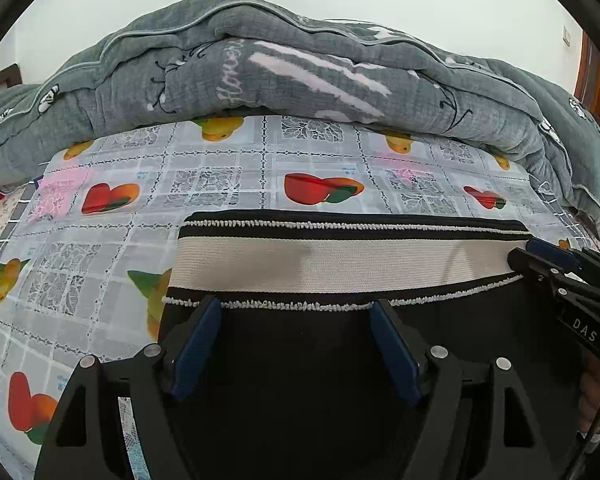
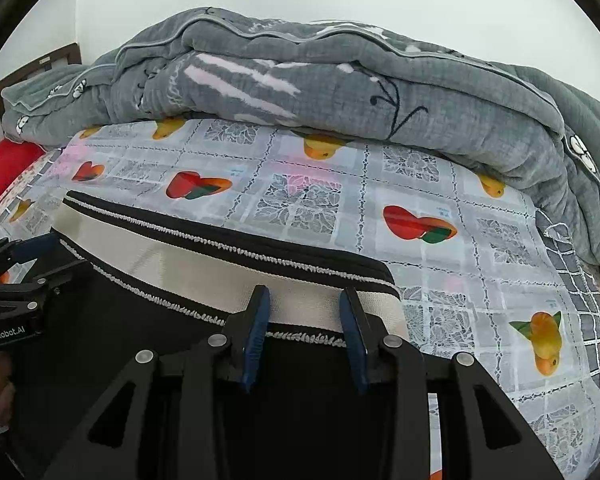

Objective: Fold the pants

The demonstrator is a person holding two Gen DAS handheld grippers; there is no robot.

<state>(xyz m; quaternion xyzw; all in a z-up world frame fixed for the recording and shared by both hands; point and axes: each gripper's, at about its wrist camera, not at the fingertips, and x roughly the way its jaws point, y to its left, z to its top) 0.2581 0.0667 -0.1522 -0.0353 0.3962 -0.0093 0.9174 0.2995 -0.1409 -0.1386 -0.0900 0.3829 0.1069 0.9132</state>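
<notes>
The pants (image 1: 340, 256) lie flat on the bed (image 2: 440, 184), waistband far — folding seemingly unfinished (extent hidden); both jaws spread, pinching nothing.

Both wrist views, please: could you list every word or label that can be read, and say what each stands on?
"DAS": white letters on the right tongs, seen from the left wrist.
"GenRobot.AI": on the left tongs, seen from the right wrist.
Cursive word on the grey quilt: not fully readable.
Small blue print on the fruit-patterned cloth: too small to read.
</notes>
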